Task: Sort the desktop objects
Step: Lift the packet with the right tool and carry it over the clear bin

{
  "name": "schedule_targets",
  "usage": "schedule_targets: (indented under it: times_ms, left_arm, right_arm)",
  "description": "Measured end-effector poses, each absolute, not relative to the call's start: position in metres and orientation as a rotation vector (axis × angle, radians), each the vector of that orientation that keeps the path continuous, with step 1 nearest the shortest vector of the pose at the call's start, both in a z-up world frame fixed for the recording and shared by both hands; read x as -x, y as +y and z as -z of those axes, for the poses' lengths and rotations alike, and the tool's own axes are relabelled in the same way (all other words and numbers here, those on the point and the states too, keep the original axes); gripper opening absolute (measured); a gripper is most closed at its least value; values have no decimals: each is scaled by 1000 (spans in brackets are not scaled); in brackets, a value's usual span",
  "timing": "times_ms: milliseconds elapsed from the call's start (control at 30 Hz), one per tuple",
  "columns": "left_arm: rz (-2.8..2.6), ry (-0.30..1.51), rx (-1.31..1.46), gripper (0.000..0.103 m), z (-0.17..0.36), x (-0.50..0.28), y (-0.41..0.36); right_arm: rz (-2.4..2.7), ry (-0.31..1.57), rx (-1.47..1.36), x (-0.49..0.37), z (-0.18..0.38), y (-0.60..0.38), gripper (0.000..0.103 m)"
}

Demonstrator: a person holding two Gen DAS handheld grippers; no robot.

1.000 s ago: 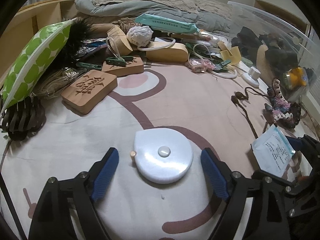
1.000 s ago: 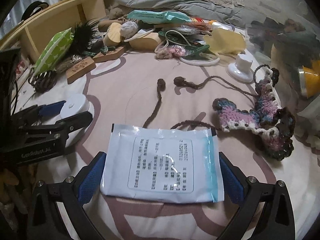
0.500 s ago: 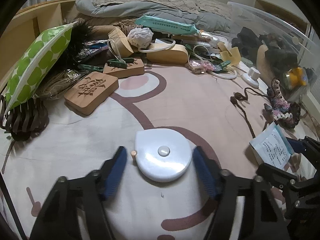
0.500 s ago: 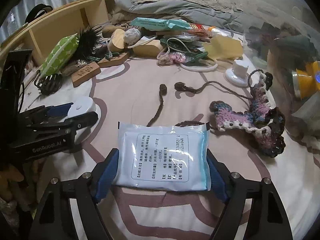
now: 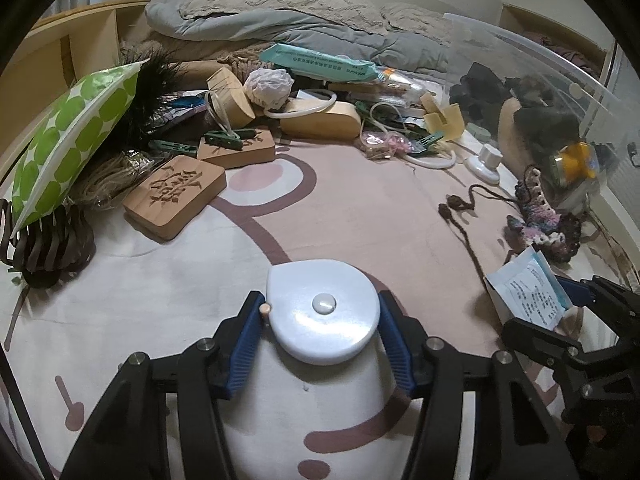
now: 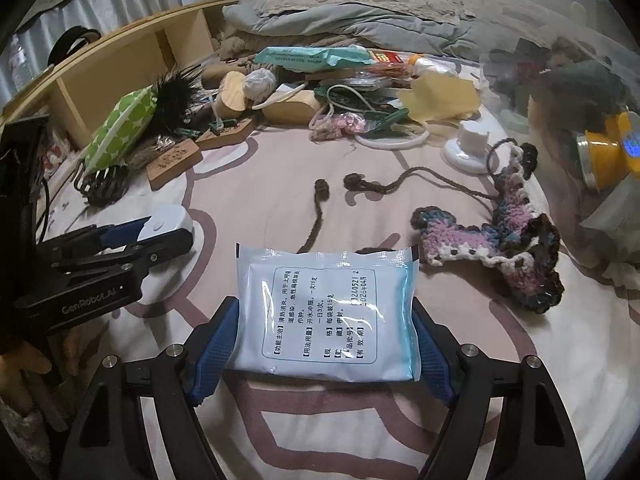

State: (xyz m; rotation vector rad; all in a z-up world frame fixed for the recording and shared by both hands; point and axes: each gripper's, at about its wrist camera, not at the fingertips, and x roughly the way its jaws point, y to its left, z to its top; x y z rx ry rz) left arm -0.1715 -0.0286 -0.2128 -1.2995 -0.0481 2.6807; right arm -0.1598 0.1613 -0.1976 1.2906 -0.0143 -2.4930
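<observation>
My left gripper (image 5: 322, 318) is shut on a round white tape measure (image 5: 323, 310), its blue pads pressing both sides, low over the patterned bed sheet. It also shows in the right wrist view (image 6: 168, 220). My right gripper (image 6: 324, 340) is shut on a pale blue medicine sachet (image 6: 326, 312) with printed text, held just above the sheet. The sachet also shows at the right of the left wrist view (image 5: 528, 288).
A crochet piece (image 6: 500, 240) with a brown yarn cord lies right. Carved wooden blocks (image 5: 176, 194), a green dotted pouch (image 5: 68, 140), a white knob (image 6: 470, 146) and clutter sit at the back. A clear plastic bin (image 5: 560, 92) stands at right.
Both grippers closed from open: the left onto the tape measure, the right onto the sachet. Both objects appear lifted slightly.
</observation>
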Motion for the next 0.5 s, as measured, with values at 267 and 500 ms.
schedule_targets:
  times_ms: [267, 500]
  left_arm:
    - [-2665, -60, 1246, 57, 202, 168, -23]
    - [-2646, -81, 1177, 57, 190, 164, -20]
  right_arm:
    - [2511, -77, -1262, 159, 190, 171, 81]
    - [2521, -110, -1223, 157, 182, 177, 81]
